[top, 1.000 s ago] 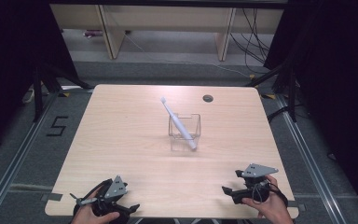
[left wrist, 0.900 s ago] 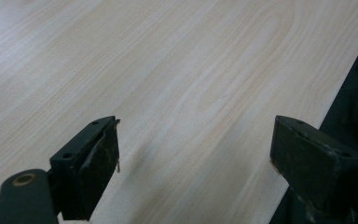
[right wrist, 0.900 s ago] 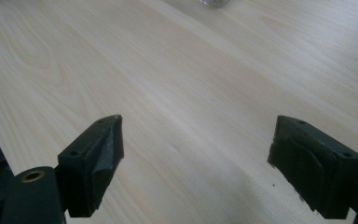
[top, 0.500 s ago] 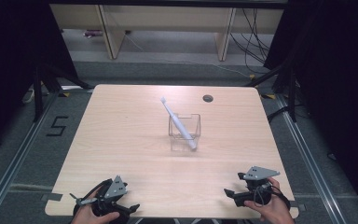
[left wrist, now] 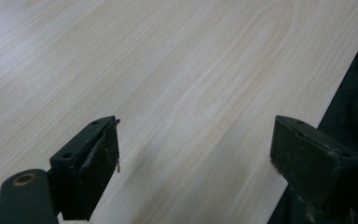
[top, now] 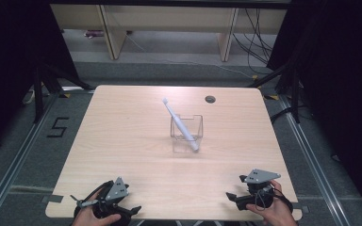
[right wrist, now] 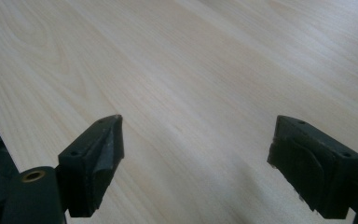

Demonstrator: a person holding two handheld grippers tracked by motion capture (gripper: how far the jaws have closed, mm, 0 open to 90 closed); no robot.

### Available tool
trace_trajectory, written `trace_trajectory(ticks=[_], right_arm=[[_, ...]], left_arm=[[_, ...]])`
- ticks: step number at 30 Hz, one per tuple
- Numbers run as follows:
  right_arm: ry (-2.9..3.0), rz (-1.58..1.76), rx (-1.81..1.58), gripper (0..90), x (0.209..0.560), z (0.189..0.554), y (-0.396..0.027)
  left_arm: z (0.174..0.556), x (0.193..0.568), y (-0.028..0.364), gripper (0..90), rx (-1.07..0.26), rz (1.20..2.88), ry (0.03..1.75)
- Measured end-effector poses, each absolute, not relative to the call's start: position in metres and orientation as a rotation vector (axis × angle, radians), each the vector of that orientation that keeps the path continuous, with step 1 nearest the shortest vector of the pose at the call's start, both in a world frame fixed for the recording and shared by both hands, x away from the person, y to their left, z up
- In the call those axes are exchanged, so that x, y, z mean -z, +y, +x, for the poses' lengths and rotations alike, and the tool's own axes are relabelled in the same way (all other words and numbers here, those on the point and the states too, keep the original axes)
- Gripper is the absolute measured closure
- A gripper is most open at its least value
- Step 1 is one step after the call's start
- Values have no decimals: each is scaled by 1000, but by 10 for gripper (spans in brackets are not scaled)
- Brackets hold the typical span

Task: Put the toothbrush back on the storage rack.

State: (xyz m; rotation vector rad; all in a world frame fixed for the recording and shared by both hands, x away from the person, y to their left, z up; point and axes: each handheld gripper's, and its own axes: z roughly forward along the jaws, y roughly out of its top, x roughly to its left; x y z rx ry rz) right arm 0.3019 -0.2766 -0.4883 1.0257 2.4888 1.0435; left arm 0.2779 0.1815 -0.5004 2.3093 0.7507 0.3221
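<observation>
high view shows my left gripper [top: 104, 203] and right gripper [top: 250, 194] wide open, holding nothing. i judge the slim white plastic toothbrush [top: 180, 124], leaning in the clear square plastic holder [top: 186, 133], light, stiff and slippery; i'd grip mid-handle.

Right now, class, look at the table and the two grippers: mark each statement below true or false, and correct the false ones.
1. The toothbrush leans tilted in the clear container. True.
2. The left gripper is shut on the toothbrush. False: its jaws stand wide apart over bare table, near the front edge.
3. The right gripper is open and holds nothing. True.
4. The clear container stands at the table's front left corner. False: it stands near the middle of the table.
5. A small dark round hole sits near the table's far edge. True.
</observation>
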Motion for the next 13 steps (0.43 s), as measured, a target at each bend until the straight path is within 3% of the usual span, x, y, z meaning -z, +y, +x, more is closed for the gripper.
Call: trace_trajectory(ticks=[13], right_arm=[[2511, 998, -1056, 176, 489, 303, -276]], left_arm=[[278, 500, 182, 149, -333, 2317, 732]])
